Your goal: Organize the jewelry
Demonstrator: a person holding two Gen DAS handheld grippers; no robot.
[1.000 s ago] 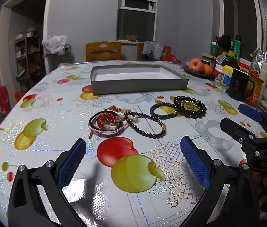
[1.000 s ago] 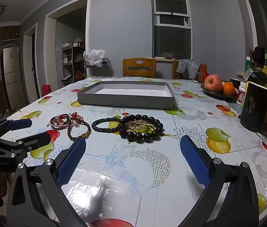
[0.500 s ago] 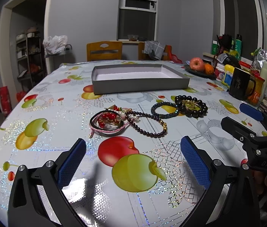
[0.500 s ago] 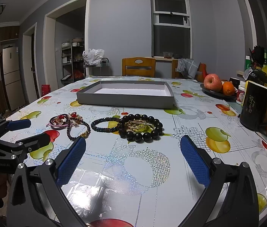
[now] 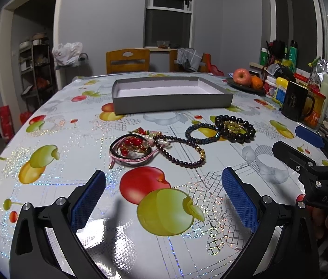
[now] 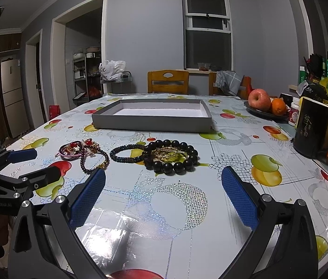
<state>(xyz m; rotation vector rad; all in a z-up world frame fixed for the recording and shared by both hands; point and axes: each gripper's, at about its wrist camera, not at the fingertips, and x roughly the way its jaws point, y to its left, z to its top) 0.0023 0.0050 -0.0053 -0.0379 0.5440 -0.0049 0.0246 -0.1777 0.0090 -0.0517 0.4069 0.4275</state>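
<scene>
Both tools — left tool (image 5: 164,191) and right tool (image 6: 163,191) — hover spread wide and empty while beaded bracelets (image 6: 170,157) lie on the fruit-print surface (image 6: 233,139) before the shallow grey tray (image 6: 151,121) — none stowed.

The bench (image 5: 75,139) has a shiny white cloth printed with red and yellow-green fruit plus glittery grid patches. Grey tray (image 5: 170,101), white inside. Jewelry-wise: glossy black bead bracelet (image 6: 173,157) around something gold, a dark blue beaded one (image 6: 126,153), dark purple beads (image 5: 182,151), pink cords with red beads (image 5: 129,148). Gripper fingers (image 5: 89,200) are blue-padded on black. Black mug (image 6: 312,130).
</scene>
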